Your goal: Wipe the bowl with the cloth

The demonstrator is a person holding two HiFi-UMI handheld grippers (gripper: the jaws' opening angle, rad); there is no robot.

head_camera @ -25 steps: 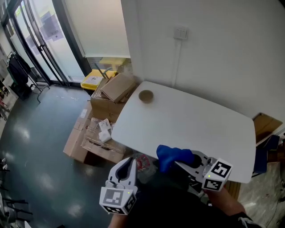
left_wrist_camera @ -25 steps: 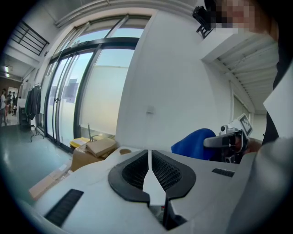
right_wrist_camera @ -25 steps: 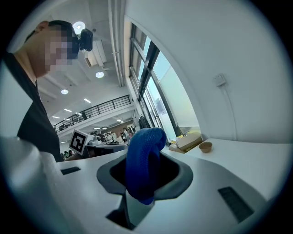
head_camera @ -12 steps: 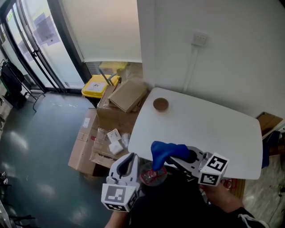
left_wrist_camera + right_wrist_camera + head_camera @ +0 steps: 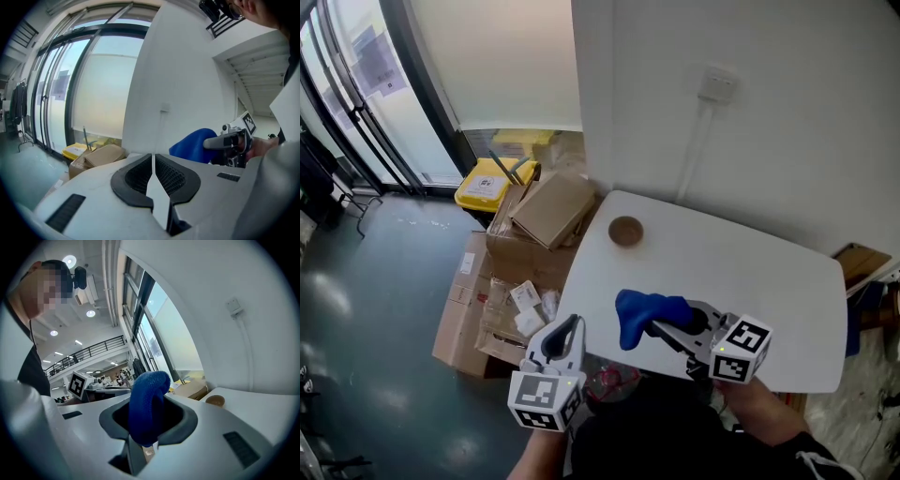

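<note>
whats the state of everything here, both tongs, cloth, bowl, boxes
left tongs: shut, empty
right tongs: shut on the blue cloth
blue cloth: bunched up, held in the air
bowl: upright on the white table, untouched
cardboard boxes: piled on the floor beside the table

The cloth (image 5: pixel 147 404) looks nubbly-woven, the table (image 5: pixel 741 272) smooth matt white, the bowl (image 5: pixel 625 231) perhaps wood.
</note>
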